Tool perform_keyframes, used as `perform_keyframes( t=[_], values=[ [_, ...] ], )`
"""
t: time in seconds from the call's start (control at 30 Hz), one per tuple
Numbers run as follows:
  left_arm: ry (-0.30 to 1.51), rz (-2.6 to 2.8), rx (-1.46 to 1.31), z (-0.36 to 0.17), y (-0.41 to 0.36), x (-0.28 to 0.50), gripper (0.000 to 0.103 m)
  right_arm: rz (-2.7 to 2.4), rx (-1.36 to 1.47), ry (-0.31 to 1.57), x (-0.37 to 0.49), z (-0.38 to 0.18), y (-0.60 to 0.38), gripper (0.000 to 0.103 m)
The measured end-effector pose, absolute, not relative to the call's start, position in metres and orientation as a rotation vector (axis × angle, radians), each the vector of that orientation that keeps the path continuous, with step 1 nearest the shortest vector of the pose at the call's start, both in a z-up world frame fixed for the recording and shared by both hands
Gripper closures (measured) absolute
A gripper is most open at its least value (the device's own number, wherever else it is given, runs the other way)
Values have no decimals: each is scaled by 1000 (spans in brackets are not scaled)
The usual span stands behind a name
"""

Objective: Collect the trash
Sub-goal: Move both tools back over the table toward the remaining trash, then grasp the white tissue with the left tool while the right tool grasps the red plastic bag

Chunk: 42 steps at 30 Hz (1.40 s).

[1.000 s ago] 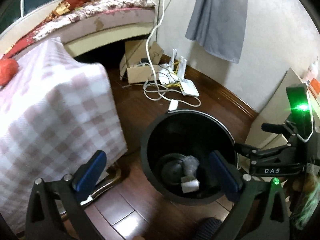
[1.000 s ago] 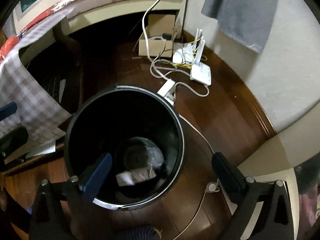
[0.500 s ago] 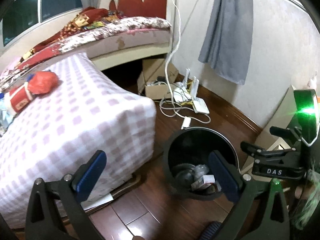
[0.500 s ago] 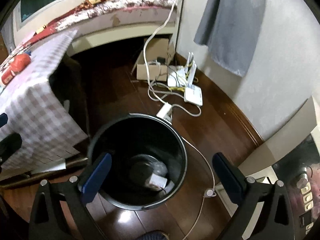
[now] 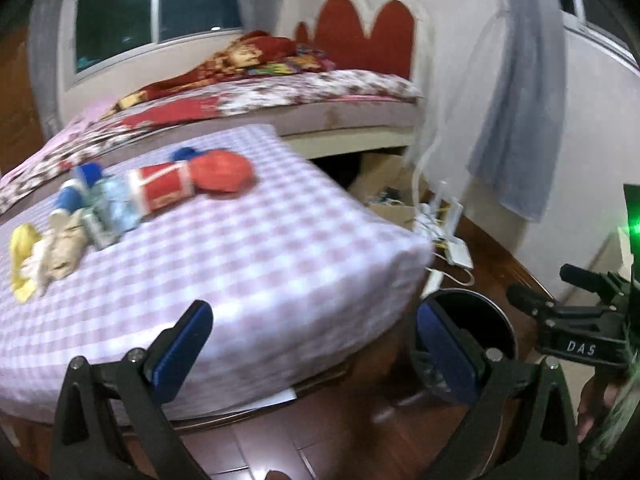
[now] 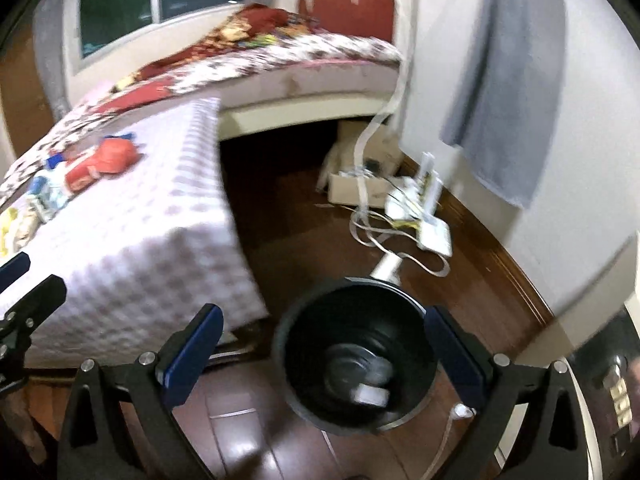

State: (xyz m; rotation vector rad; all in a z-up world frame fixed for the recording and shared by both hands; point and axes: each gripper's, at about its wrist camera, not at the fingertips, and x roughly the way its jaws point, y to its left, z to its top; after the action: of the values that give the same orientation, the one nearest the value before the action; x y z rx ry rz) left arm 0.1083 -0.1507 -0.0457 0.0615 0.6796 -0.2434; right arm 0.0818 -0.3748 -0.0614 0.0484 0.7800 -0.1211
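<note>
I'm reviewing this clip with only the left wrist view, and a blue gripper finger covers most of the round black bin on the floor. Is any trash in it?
Observer: Yes. The right wrist view looks into the round black plastic bin. A small white scrap lies on its bottom.
Reviewer: Is the right gripper carrying anything?
Observer: No, the right gripper is open and empty.
Reviewer: Anything beside the bin?
Observer: A thin white cord lies on the floor at its right.

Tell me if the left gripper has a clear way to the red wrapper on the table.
Probably yes: the left gripper is open and empty, and only bare checkered cloth lies between it and the red wrapper.
</note>
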Motion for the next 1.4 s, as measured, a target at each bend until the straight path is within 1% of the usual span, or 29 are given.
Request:
perform_keyframes(
  t=[0.23,0.3,0.37,0.53,0.63,0.67,0.7,0.73,0.83,0.87,0.9,1.0,1.03,1.07,1.4],
  values=[
    [649,-74,0,-34,-64,110,1,30,-10,730,108,-45,-300,1],
    [646,-22,-20,-34,-33,109,1,73,-30,713,116,-39,-275,4],
    [647,26,-36,-35,-8,108,1,121,-50,700,123,-33,-248,10],
    [648,101,-67,-36,56,109,1,200,-92,674,144,-25,-200,16],
    [679,124,-73,-41,87,122,2,223,-112,669,161,-21,-180,20],
    [683,128,-81,-42,94,126,3,227,-118,669,165,-20,-177,22],
    [687,127,-87,-45,101,130,10,232,-125,668,172,-19,-171,22],
    [691,129,-92,-48,110,138,20,233,-130,670,178,-19,-167,23],
    [702,133,-94,-53,122,158,36,230,-148,679,198,-20,-158,24],
    [708,140,-89,-55,125,165,38,229,-150,682,203,-21,-156,24],
    [713,143,-86,-57,130,172,43,227,-151,688,208,-23,-155,25],
    [730,145,-104,-65,143,193,54,217,-145,718,233,-31,-156,34],
    [732,143,-113,-67,146,199,55,217,-141,726,238,-33,-157,37],
    [731,141,-122,-68,149,204,55,216,-137,738,247,-35,-158,38],
    [779,121,-120,-83,154,238,55,224,-141,810,316,-60,-148,38]
  ],
)
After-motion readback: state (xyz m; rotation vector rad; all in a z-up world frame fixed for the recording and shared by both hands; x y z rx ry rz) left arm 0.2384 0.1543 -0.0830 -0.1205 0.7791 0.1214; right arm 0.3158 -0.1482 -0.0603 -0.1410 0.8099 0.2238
